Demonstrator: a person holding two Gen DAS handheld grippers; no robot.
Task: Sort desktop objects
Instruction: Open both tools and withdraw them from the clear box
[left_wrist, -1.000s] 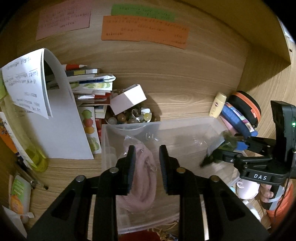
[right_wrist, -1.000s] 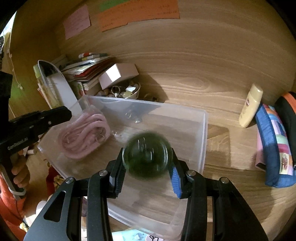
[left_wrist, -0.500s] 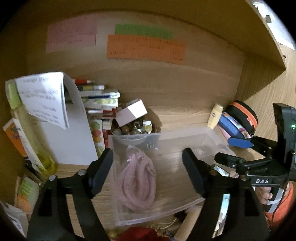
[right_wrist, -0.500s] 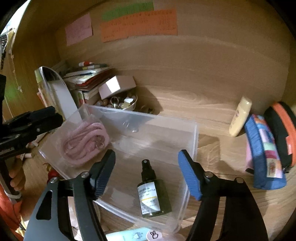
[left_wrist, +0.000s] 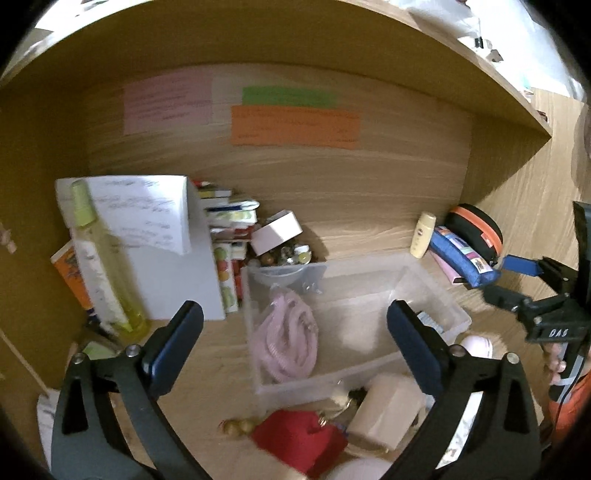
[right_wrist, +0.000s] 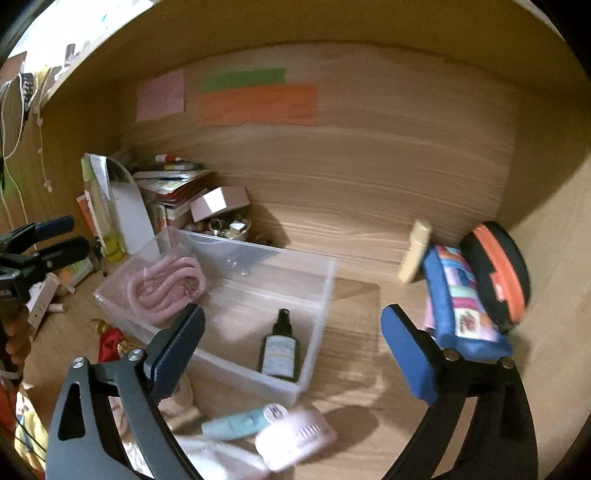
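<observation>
The bin (right_wrist: 321, 280) on the bench (right_wrist: 362, 362) already holds a pink cord (right_wrist: 166, 284) and a spray bottle (right_wrist: 279, 350). Our left claw (left_wrist: 291, 339) and right claw (right_wrist: 291, 350) have just been opening and stand spread, empty. We judge much left: fan (right_wrist: 295, 435), tube (right_wrist: 236, 422), red pouch (left_wrist: 299, 439).

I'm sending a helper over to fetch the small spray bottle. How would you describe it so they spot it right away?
Start at the clear plastic bin on the wooden desk, under the coloured notes. Inside it, at the end away from the coiled pink cord, lies the spray bottle. It is the only dark green bottle there, with a black spray cap and a pale label.
</observation>
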